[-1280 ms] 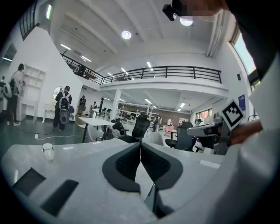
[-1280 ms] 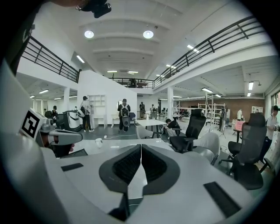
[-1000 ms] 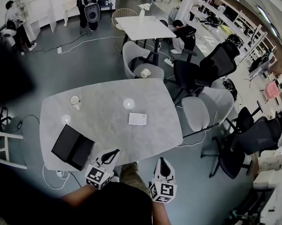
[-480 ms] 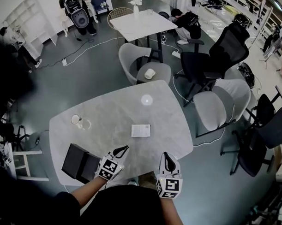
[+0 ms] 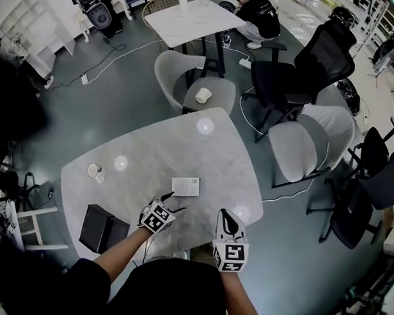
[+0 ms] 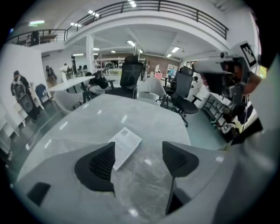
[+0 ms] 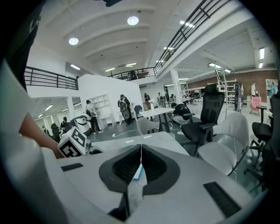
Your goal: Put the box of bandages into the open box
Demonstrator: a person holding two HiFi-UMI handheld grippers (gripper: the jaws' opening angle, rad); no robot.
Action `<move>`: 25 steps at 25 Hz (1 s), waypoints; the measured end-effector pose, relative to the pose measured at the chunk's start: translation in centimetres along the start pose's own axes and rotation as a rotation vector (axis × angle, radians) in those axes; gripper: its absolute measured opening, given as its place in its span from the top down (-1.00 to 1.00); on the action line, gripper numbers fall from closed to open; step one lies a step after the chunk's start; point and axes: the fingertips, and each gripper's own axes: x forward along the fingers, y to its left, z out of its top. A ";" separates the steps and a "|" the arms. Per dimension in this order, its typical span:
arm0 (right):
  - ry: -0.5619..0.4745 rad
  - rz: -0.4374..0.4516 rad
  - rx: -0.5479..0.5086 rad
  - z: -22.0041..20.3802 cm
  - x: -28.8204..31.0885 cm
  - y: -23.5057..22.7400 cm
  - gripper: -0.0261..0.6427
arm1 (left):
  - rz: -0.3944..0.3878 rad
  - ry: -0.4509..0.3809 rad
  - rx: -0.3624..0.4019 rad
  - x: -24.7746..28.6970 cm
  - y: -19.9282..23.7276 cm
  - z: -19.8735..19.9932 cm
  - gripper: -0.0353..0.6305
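The right gripper (image 5: 226, 216) hangs at the counter's near edge, about 5 o'clock from the counter's middle. Its fingers (image 7: 131, 166) are pressed together along a thin seam and clamp none of the counter's things. The left gripper (image 5: 169, 203) is at its 9 o'clock, over the pale grey marbled counter (image 5: 210, 154) and tilted down toward it. Its fingers (image 6: 101, 164) have just been opening and stand well apart, with only bare counter showing between them.

The flat white box of bandages (image 5: 185, 185) lies on the counter at 1 o'clock from the left gripper, just past the fingertips. In the left gripper view its near end slips behind the left-hand finger, so I cannot tell whether they touch.

The open black box (image 5: 96, 224) sits at 8 o'clock from the left gripper, by the counter's near left corner, well apart from the bandages. A small pale cup (image 5: 93, 171) stands at 12 o'clock from the black box. Past the far edge a grey shell chair (image 5: 181, 69) is at 12 o'clock and a black mesh office chair (image 5: 317, 54) at 1 o'clock.
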 end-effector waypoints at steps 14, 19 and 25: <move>0.116 0.004 -0.032 -1.5 4.2 -5.5 0.88 | -0.060 0.220 0.199 9.4 4.5 -2.0 -0.35; 0.144 -0.019 -0.017 -2.8 5.1 -7.6 0.88 | -0.112 0.313 0.260 11.7 5.3 -3.5 -0.42; 0.192 -0.070 -0.013 -4.4 5.2 -10.2 0.88 | -0.156 0.405 0.449 12.9 6.4 -5.3 -0.45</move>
